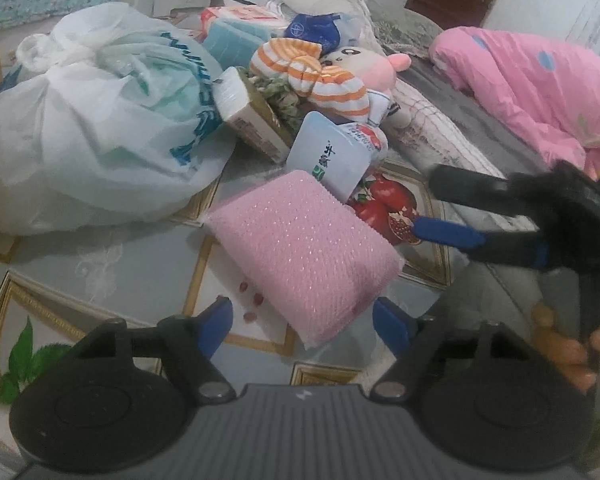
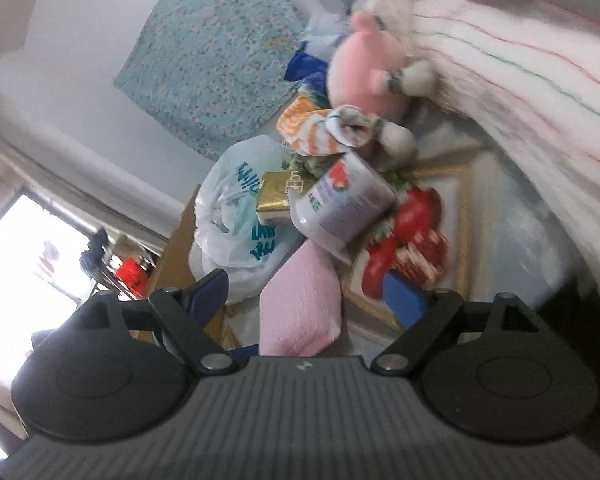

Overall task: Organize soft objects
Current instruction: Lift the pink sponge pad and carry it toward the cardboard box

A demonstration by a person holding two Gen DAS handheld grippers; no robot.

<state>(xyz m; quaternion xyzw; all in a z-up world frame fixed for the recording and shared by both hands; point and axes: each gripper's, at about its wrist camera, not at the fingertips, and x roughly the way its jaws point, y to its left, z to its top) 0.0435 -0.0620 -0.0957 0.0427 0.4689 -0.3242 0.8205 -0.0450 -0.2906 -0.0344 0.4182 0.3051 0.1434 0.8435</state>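
Cluttered patterned bench (image 1: 112, 264): pink sponge (image 1: 304, 256) lay between the left gripper (image 1: 304, 320) fingers, spread and unclamped; right gripper (image 2: 308, 292) likewise open. Heaped plush toy (image 1: 364, 68), packets beyond unsorted; organizing barely begun.

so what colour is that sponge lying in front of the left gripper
Pink, with a sparkly mesh texture. The sponge shows best in the left wrist view.

Pink glittery sponge (image 1: 304, 252) flat on patterned cloth, plush toy (image 1: 364, 68) atop the pile behind it
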